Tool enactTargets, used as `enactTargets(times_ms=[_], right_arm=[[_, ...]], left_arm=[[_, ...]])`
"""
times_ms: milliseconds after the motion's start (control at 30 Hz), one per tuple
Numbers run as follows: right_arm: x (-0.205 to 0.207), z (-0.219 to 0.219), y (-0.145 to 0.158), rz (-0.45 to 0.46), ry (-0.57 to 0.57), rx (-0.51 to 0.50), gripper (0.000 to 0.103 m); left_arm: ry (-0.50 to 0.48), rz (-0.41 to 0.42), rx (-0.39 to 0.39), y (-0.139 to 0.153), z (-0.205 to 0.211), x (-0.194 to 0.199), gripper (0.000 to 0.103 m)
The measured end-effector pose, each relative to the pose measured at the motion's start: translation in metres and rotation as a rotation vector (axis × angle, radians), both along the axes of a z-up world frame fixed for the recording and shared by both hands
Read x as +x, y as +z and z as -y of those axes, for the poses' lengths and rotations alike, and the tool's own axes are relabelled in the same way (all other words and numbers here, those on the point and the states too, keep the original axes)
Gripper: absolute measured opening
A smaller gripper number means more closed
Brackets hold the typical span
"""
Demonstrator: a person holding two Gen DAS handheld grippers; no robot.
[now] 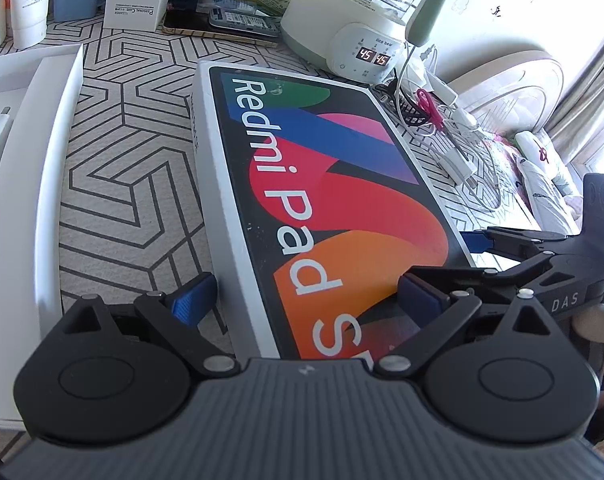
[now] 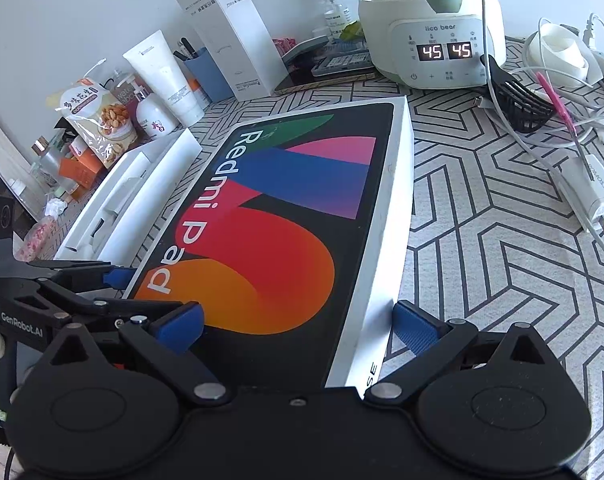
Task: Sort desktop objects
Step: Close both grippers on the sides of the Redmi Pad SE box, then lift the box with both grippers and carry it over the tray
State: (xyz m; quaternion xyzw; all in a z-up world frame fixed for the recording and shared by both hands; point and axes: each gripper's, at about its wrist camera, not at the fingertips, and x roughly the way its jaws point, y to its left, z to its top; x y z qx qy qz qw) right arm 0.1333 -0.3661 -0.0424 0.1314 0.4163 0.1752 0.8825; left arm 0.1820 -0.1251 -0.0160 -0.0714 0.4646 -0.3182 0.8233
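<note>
A flat Redmi Pad box (image 1: 326, 184) with a colourful lid lies on the patterned tabletop; it also fills the middle of the right wrist view (image 2: 285, 220). My left gripper (image 1: 306, 296) straddles the box's near left corner, one blue pad beside the left side, the other over the lid. My right gripper (image 2: 297, 322) straddles the near right corner, one pad on the lid, one at the right side. Both jaws are wide; whether the pads press the box is unclear. Each gripper appears in the other's view, the right one (image 1: 502, 248) and the left one (image 2: 101, 280).
A white tray (image 1: 33, 184) lies left of the box, also seen in the right wrist view (image 2: 133, 188). A bottle warmer (image 2: 438, 36) showing 45 stands behind. Chargers and cables (image 2: 590, 196) lie right. Bottles, a tall white carton (image 2: 233, 32) and snacks line the back wall.
</note>
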Motion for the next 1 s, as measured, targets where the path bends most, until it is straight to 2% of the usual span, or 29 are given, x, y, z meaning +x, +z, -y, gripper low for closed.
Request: enactTargets(times_ms=[267, 433, 733, 1000], right_arm=[[0.0, 0.001, 0.0, -0.003, -0.008, 0.008, 0.103], [-0.002, 0.001, 0.002, -0.008, -0.023, 0.016, 0.099], [-0.005, -0.002, 0.003, -0.015, -0.027, 0.023, 0.098], [-0.012, -0.005, 0.019, 0.03, -0.01, 0.01, 0.098]], left_arm=[[0.007, -0.004, 0.001, 0.0, 0.0, 0.0, 0.099], [-0.017, 0.053, 0.026, 0.003, 0.004, -0.01, 0.097], [-0.021, 0.065, 0.034, 0.007, 0.001, -0.015, 0.096], [-0.016, 0.129, 0.019, 0.021, -0.005, -0.026, 0.096]])
